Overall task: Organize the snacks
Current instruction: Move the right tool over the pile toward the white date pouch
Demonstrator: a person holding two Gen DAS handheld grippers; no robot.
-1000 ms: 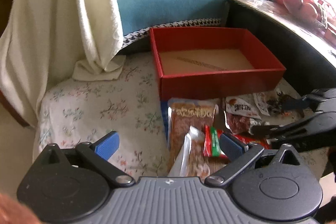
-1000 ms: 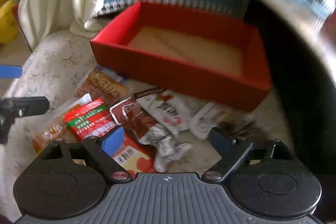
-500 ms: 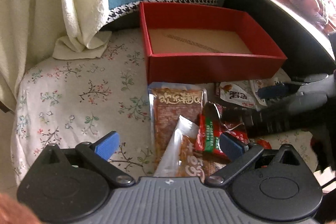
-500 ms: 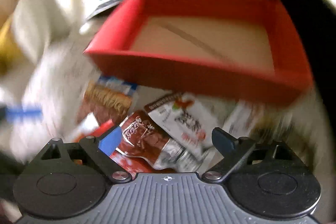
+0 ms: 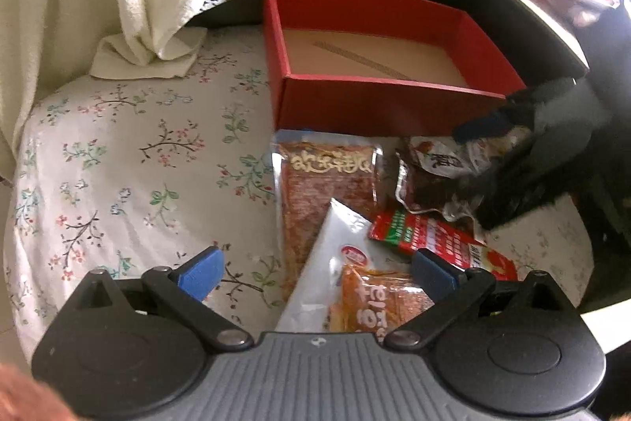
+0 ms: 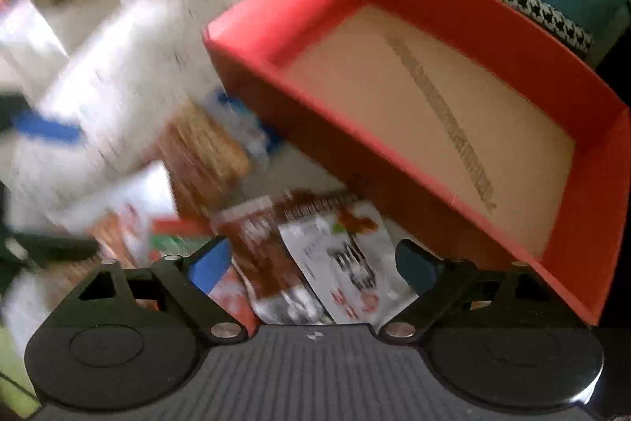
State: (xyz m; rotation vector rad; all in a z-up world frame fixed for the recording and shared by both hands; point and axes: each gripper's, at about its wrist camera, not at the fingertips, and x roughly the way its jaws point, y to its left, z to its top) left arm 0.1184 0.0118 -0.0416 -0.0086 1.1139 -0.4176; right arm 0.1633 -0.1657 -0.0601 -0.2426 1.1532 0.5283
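My right gripper (image 6: 311,263) has its jaws spread wide over the white sachet (image 6: 347,263) and the brown packet (image 6: 268,263), which lie on the floral cushion just in front of the empty red box (image 6: 434,113). I should close on one packet only. My left gripper (image 5: 315,271) hovers with jaws apart above the orange-labelled pouch (image 5: 355,287), holding nothing.

Daylight glare upper right; right view motion-blurred
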